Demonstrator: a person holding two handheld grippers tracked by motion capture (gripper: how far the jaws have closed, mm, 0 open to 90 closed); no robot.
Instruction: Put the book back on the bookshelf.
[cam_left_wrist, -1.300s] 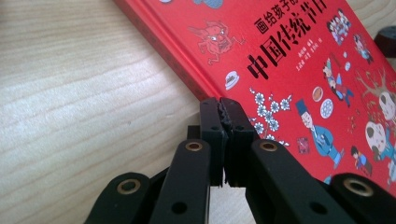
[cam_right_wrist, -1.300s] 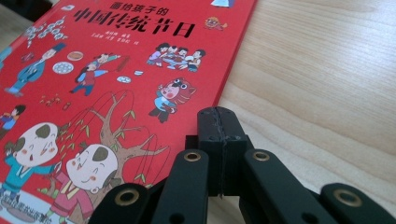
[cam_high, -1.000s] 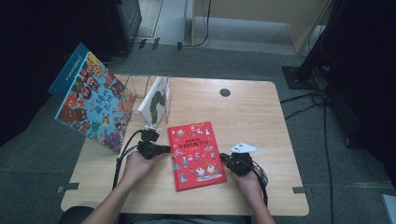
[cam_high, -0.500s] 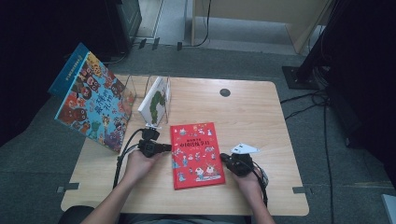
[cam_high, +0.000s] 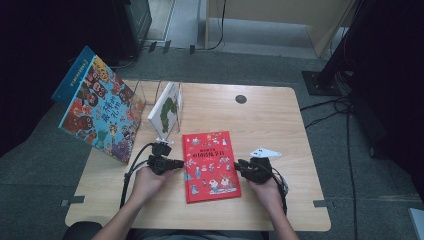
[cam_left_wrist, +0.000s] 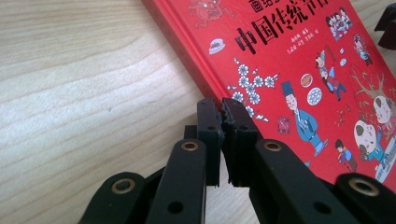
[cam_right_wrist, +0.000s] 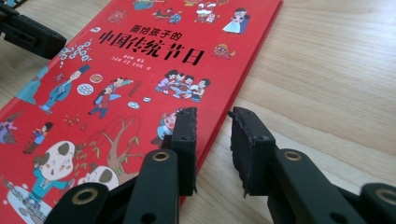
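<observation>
A light wooden table (cam_high: 280, 125) stands on grey carpet (cam_high: 350, 165).

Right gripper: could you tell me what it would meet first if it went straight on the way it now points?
Probably the red picture book: the right gripper straddles its near edge, its jaws having just been opening, nothing pinched between them.

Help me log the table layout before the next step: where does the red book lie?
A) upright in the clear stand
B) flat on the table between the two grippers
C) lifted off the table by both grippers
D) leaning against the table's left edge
B: the red book lies flat on the table, with the left gripper at one side edge and the right gripper at the other.
</observation>
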